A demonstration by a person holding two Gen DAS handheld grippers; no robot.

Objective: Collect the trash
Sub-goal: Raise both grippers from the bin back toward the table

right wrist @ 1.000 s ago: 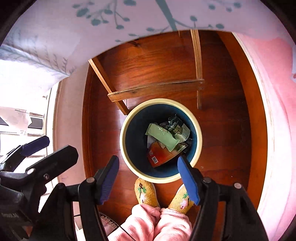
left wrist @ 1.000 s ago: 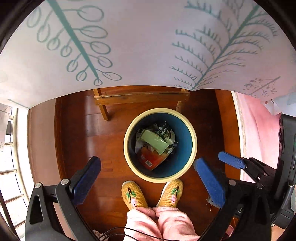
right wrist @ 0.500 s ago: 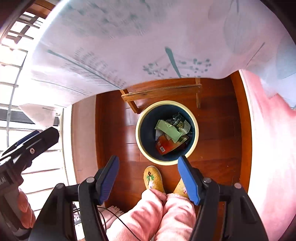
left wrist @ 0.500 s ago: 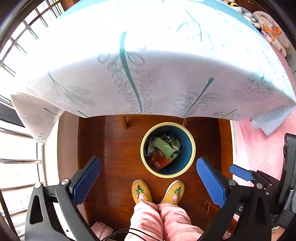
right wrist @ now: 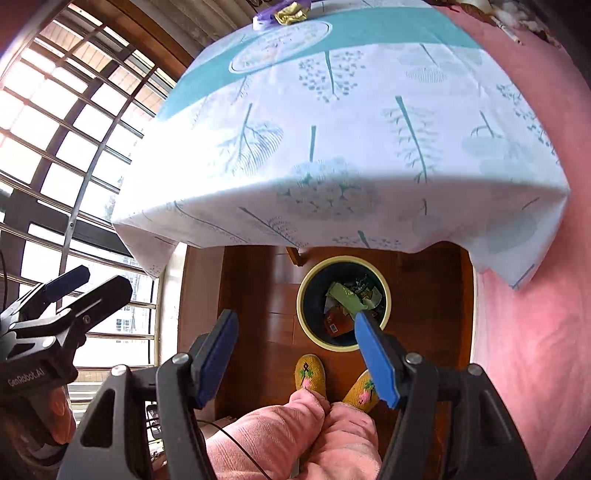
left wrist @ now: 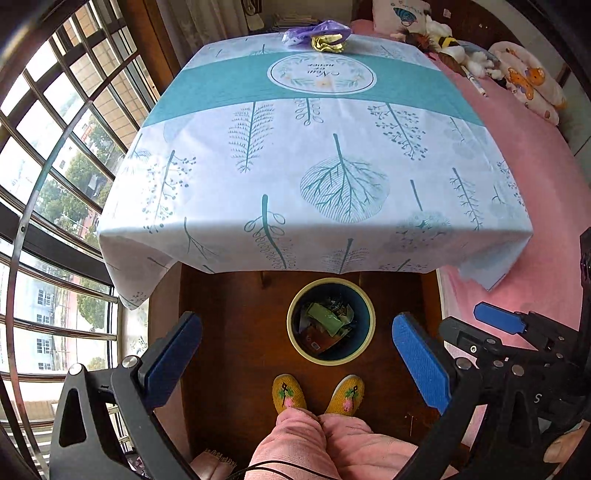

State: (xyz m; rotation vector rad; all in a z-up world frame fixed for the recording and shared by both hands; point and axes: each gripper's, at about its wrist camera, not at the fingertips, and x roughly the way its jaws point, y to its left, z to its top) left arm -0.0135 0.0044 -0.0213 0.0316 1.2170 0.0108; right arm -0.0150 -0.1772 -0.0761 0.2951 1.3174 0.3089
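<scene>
A round bin with a cream rim and blue inside stands on the wooden floor under the table's near edge. Green, red and dark wrappers lie in it. At the table's far edge sit a purple bag and a crumpled gold wrapper. My left gripper is open and empty, high above the floor in front of the bin. My right gripper is open and empty too, beside the left one.
The table wears a white and teal leaf-print cloth. A pink bed with plush toys runs along the right. Barred windows fill the left. The person's yellow slippers stand before the bin.
Both grippers have risen from just above the bin to above table height. The tabletop and the trash at its far edge have come into view. Both stay open.
</scene>
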